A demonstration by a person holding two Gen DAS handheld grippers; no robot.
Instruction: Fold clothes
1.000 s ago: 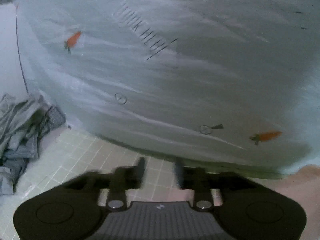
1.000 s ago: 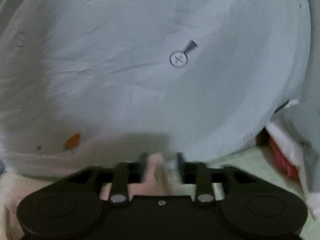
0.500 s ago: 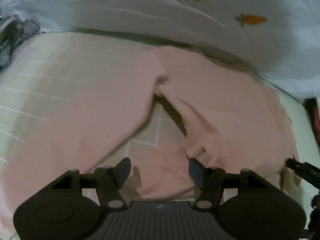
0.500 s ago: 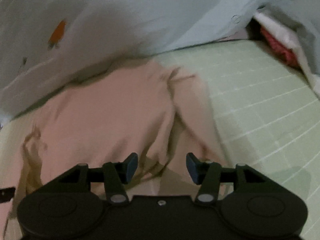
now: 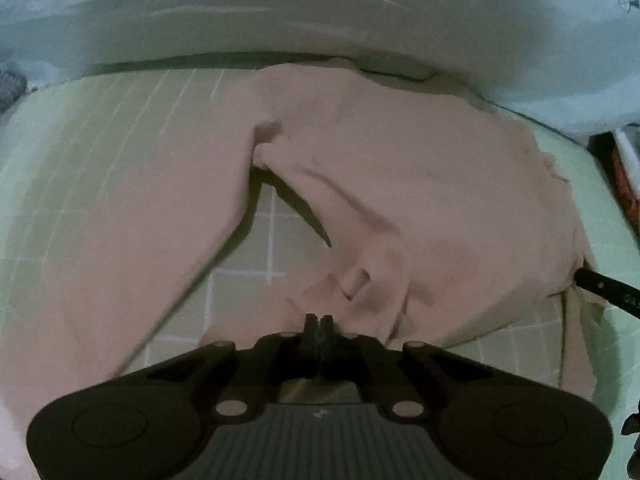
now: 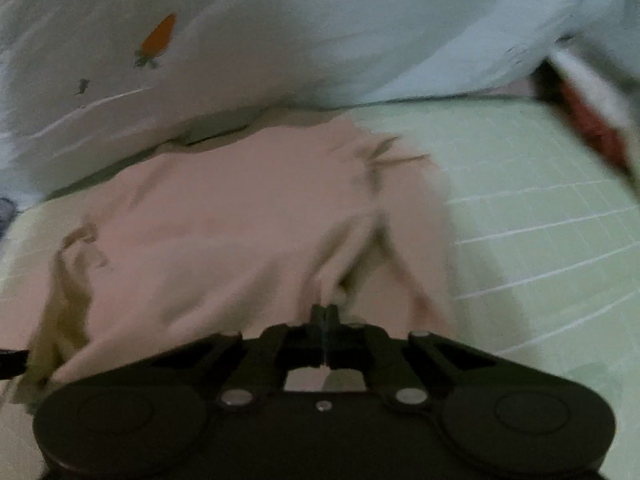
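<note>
Behind pink garment (image 5: pixel 420 184), carrot-print bedding (image 5: pixel 520 48), green grid mat (image 6: pixel 540 216)

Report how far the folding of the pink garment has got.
Done: the pink garment lies spread on the green gridded mat, not yet folded.
In hand: the left gripper and right gripper have just closed, each shut at the garment's near edge, apparently pinching cloth.
Left: every fold. The pale carrot-print fabric lies bunched behind, and a grey heap waits at the far left.
</note>
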